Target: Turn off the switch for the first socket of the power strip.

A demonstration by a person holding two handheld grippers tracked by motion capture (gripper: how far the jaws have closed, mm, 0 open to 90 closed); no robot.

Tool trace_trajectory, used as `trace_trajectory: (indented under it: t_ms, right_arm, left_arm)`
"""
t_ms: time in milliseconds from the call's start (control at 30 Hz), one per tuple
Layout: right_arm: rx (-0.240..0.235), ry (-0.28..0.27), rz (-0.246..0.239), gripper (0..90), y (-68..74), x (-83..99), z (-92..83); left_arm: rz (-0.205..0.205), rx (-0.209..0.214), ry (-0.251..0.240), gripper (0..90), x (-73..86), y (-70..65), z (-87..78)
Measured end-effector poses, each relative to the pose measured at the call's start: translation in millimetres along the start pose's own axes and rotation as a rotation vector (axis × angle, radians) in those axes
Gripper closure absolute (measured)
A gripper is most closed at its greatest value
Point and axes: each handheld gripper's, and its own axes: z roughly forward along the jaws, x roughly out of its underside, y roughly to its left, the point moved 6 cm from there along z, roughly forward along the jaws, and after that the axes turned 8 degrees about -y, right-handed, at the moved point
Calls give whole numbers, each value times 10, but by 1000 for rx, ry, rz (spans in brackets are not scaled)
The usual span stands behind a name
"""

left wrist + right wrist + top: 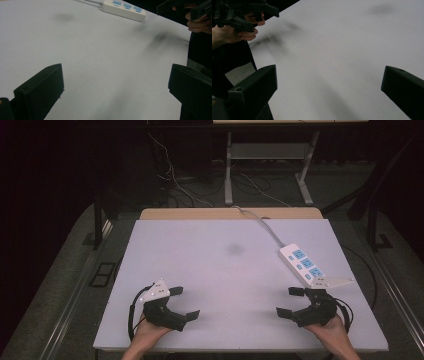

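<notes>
Your left gripper (pixel 184 303) and right gripper (pixel 290 302) hover with jaws spread wide near the surface's (pixel 220 270) 6 o'clock edge; bare room lies between. A white power strip (pixel 303 265) lies at 2 o'clock.

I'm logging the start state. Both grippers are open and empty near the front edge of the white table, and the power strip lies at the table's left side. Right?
Not quite: the power strip lies at the table's right side, just beyond the right gripper, as the high view shows. The rest holds: the left gripper and the right one are open and empty near the front edge.
</notes>
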Motion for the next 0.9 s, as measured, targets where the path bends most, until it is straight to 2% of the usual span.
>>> trace_trajectory:
  t_ms: [300,900]
  right_arm:
    - [4,33,-3,1,7,28,26]
    - [19,55,0,1,-9,-46,23]
  left_arm:
    - [-5,2,-2,0,3,10,-16]
    - [-10,15,6,0,19,-8,-8]
